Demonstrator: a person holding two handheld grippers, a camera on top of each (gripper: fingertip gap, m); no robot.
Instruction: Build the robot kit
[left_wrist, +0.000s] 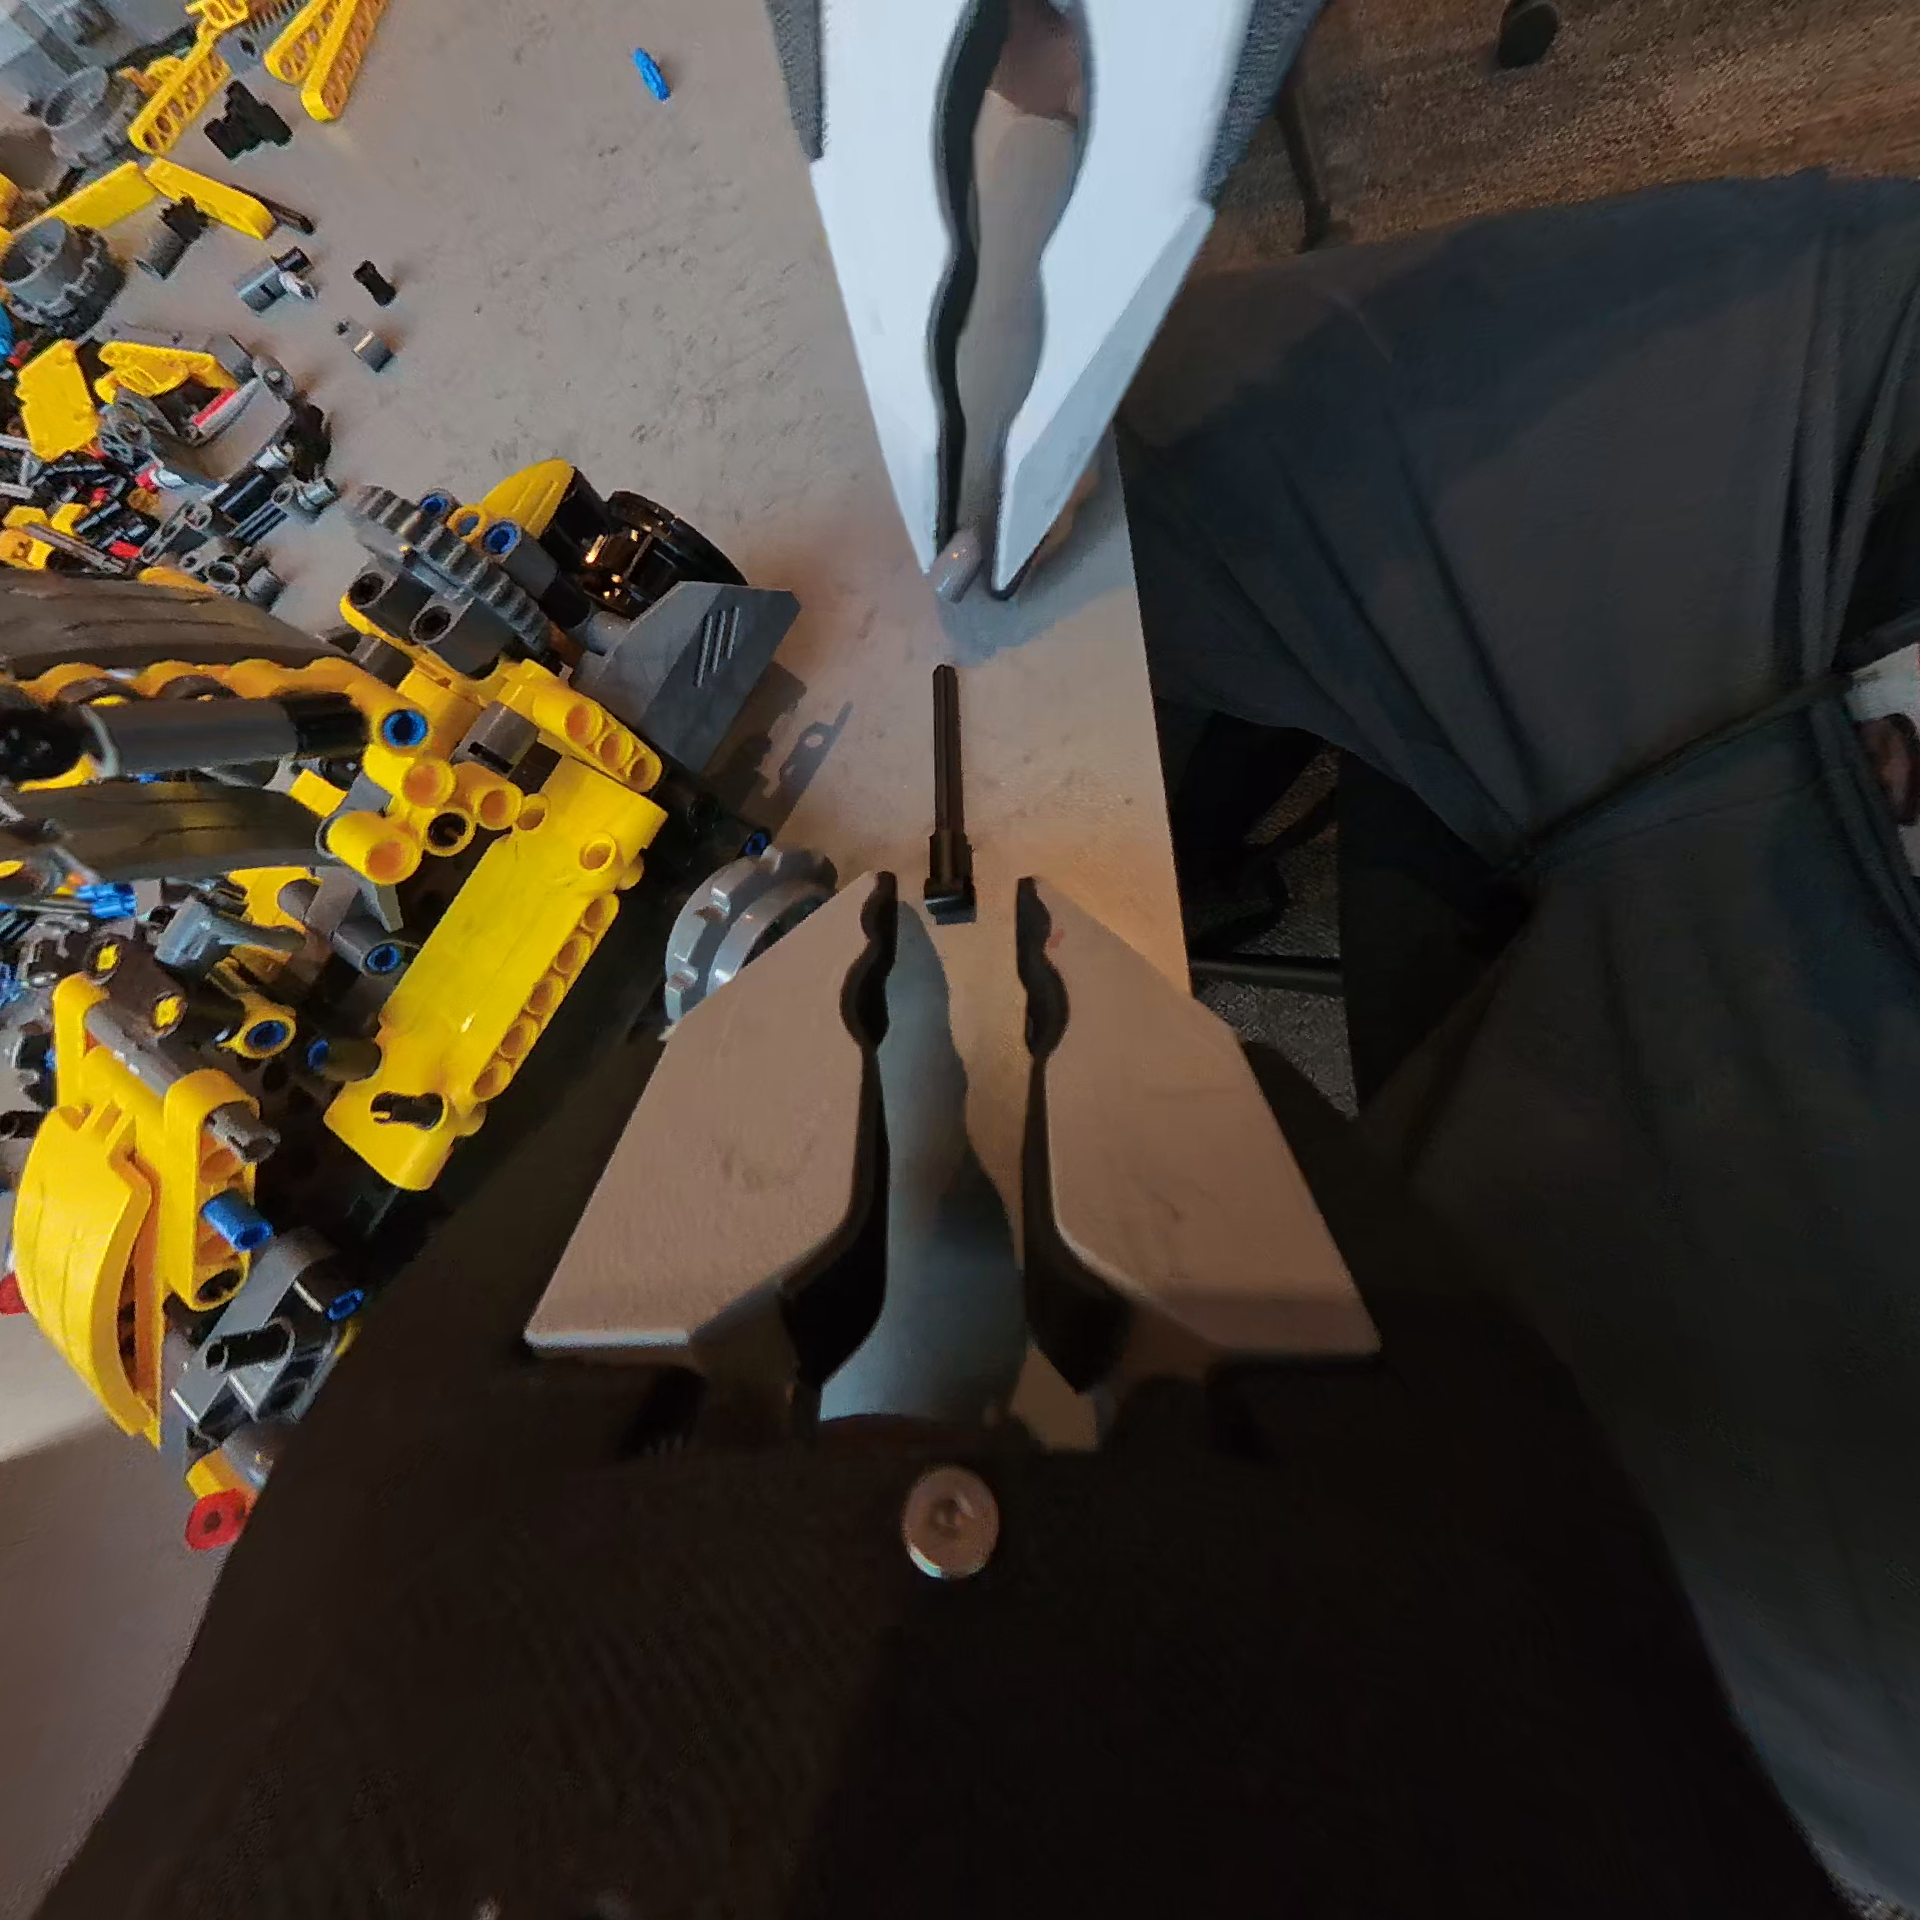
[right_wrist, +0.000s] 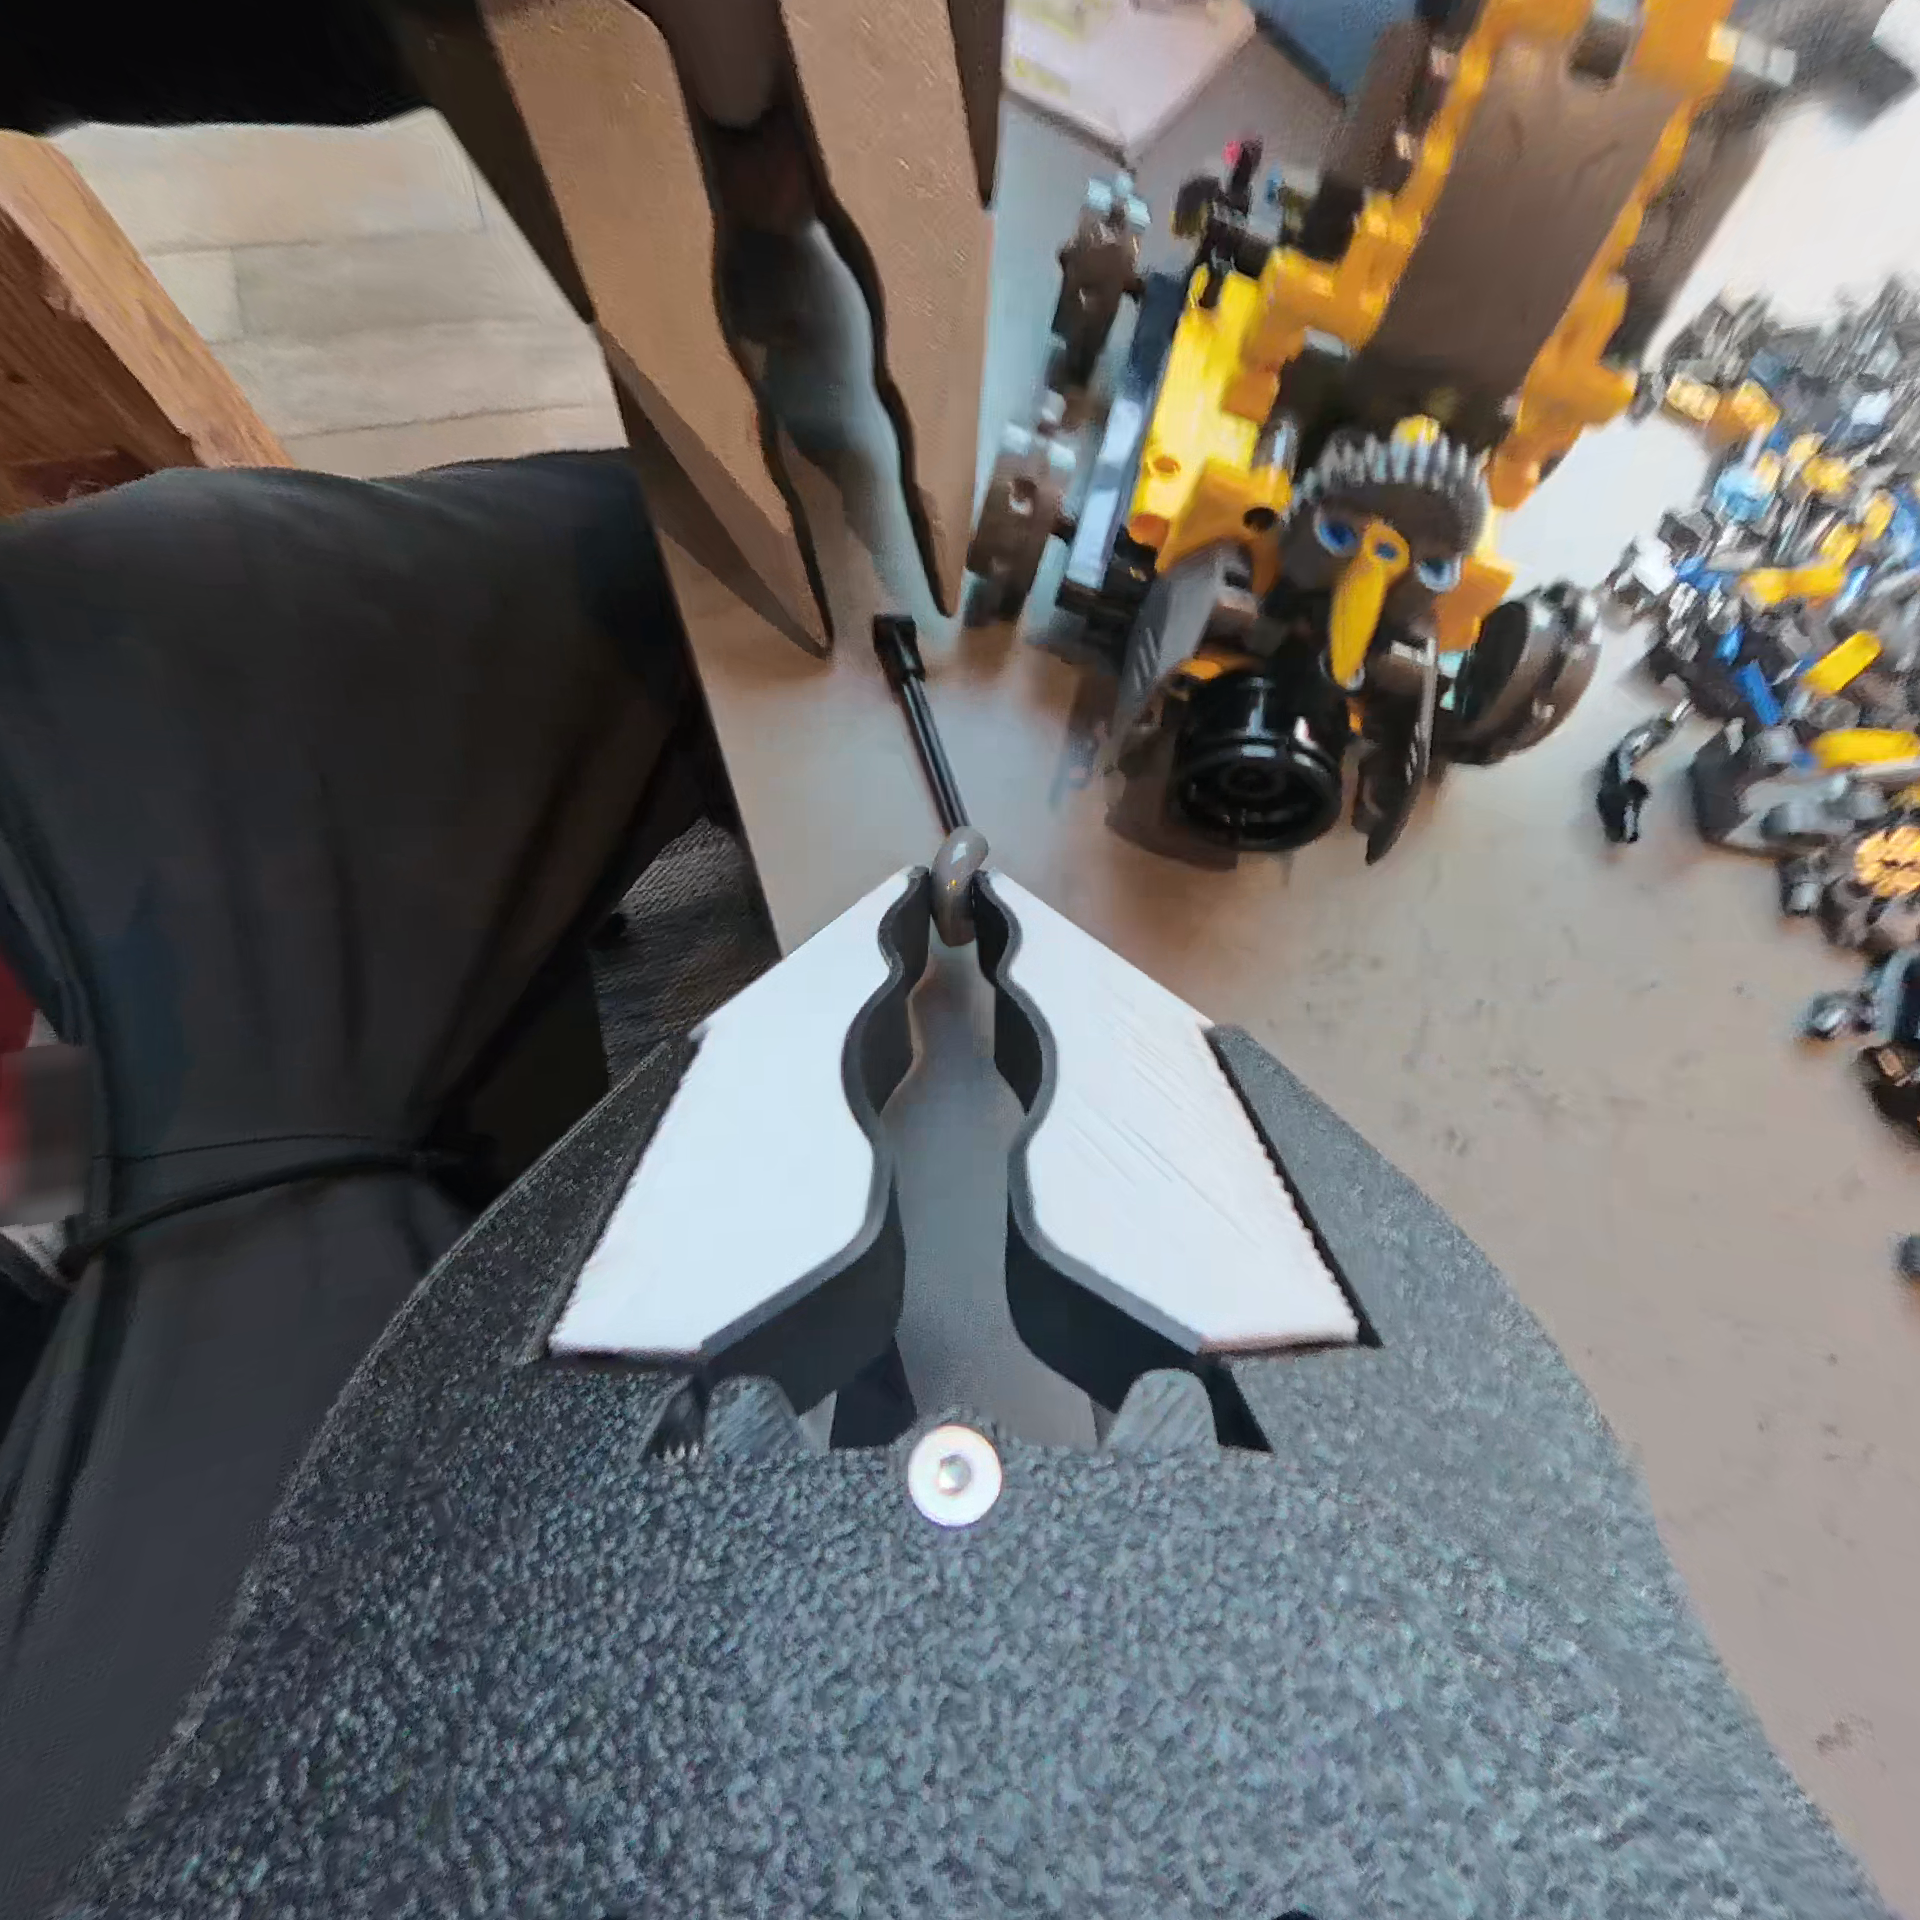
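**Me:** Left wrist view shows my left gripper low over the table, close to its edge. Its fingers are apart with nothing between them. A thin black rod lies flat on the table, and its thick end sits just in front of the gap.

**Friend:** Is it touching the rod?

**Me:** I can't tell. It looks just short of it.

**Friend:** What about the other one?

**Me:** My right gripper has its fingers squeezed on a small grey piece. It pokes out at the very tips. The two grippers face each other, with the rod lying in a line between them. The grey piece is right at the rod's thin end, so I think they are lined up that way on purpose.

**Friend:** Is the grey piece on the rod?

**Me:** It's too blurry to say.

**Friend:** What else is there?

**Me:** A big yellow and grey brick-built machine stands just beside the rod, with a black wheel hub on the end facing my right gripper. Loose bricks are scattered farther back. A person in dark clothes sits at the table edge.
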